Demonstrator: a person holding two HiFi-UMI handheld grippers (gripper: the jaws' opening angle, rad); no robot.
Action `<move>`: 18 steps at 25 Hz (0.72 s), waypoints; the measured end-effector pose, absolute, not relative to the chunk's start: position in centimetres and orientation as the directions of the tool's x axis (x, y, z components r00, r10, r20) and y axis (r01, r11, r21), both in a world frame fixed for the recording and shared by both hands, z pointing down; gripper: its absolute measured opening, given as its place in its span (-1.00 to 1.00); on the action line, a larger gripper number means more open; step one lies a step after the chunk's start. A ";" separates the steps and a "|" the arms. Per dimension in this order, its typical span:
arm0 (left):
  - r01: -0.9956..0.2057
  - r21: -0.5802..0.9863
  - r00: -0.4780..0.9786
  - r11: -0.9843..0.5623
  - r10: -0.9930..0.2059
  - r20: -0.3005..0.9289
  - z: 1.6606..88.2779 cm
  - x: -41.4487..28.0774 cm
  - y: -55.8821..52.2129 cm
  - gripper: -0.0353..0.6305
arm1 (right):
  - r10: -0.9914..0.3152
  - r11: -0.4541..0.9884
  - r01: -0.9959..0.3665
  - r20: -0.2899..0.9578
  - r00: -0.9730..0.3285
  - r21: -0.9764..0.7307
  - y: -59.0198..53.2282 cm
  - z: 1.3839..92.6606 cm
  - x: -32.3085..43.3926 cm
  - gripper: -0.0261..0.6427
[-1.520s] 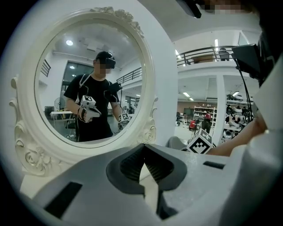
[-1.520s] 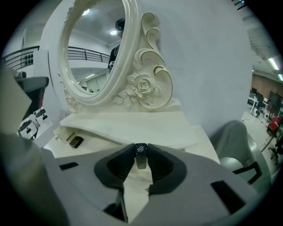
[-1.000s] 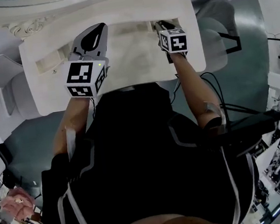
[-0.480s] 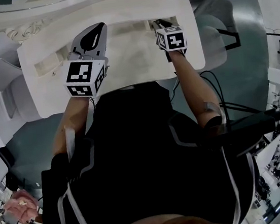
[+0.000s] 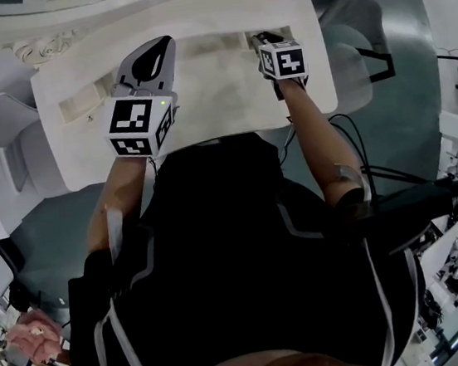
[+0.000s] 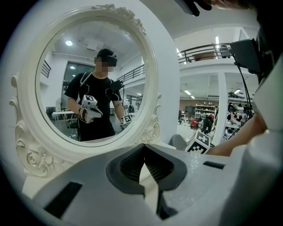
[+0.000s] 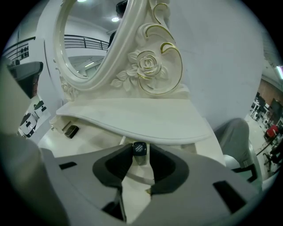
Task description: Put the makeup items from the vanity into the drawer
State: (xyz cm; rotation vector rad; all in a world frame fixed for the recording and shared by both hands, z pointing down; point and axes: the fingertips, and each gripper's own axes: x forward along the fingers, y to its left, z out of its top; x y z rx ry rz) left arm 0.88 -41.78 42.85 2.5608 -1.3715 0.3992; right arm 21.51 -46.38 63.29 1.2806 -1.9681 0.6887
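Where the left half of the vanity's tabletop (image 5: 226,95) lies, the left gripper (image 6: 144,150) is held above it and aimed at the oval mirror (image 6: 88,79). Its jaws are closed tip to tip, and nothing is gripped between them. In the mirror glass the person's reflection is seen, with a gripper in each hand.

Farther right, along the tabletop's back edge, a raised shelf (image 7: 132,117) is carried beneath the mirror's carved frame. A small dark rectangular thing (image 7: 70,130) is seen below the shelf's left end; what it is cannot be told.

Toward the back right corner of the tabletop, the right gripper (image 7: 140,151) is pointed downward at the shelf's front edge. Its jaws have just been opening and are parted. A small bottle (image 7: 139,148) with a black cap is stood upright between the tips, and the pads are not seen to press on it. The bottle is placed just under the shelf's front edge, in what appears to be an open drawer (image 7: 137,178).
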 end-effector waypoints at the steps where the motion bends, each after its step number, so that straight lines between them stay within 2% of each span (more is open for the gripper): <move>1: -0.837 0.056 0.529 -0.544 -0.781 0.331 42.8 0.8 -41.8 -0.88 | -0.565 0.376 -0.924 0.775 -0.284 -0.064 -46.4 63.2 21.5 -0.55; 18: -0.853 0.032 0.503 -0.520 -0.805 0.316 42.4 0.3 -42.2 -0.88 | -0.568 0.389 -0.917 0.761 -0.312 -0.085 -46.0 61.8 21.4 -0.39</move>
